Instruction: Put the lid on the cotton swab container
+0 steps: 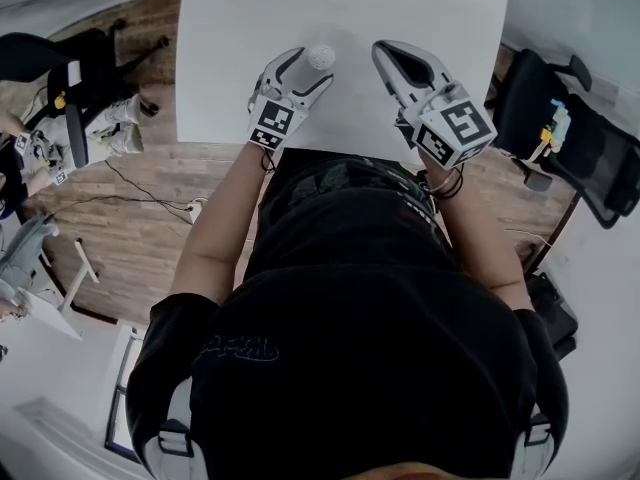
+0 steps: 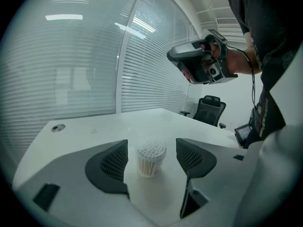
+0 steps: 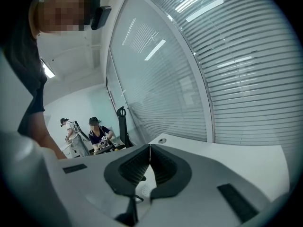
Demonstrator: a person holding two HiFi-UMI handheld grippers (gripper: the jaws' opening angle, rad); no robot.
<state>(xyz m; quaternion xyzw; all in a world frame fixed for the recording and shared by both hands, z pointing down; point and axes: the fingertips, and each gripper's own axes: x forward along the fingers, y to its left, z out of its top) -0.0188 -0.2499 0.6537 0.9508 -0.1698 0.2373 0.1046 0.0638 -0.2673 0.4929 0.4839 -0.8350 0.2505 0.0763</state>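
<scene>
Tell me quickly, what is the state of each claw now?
Left claw: open, swabs between, untouched.
Right claw: closed; holding cannot be told.

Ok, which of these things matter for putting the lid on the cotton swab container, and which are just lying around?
For the job: cotton swab container, standing between the open left tongs; right tongs, shut, lid not clearly visible; white table.
Just lying about: office chair; round table grommet; two people in the background.

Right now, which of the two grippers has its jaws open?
The left gripper: its jaws stand wide apart, framing the cotton swab container untouched. The right gripper has its jaws pressed together.
</scene>
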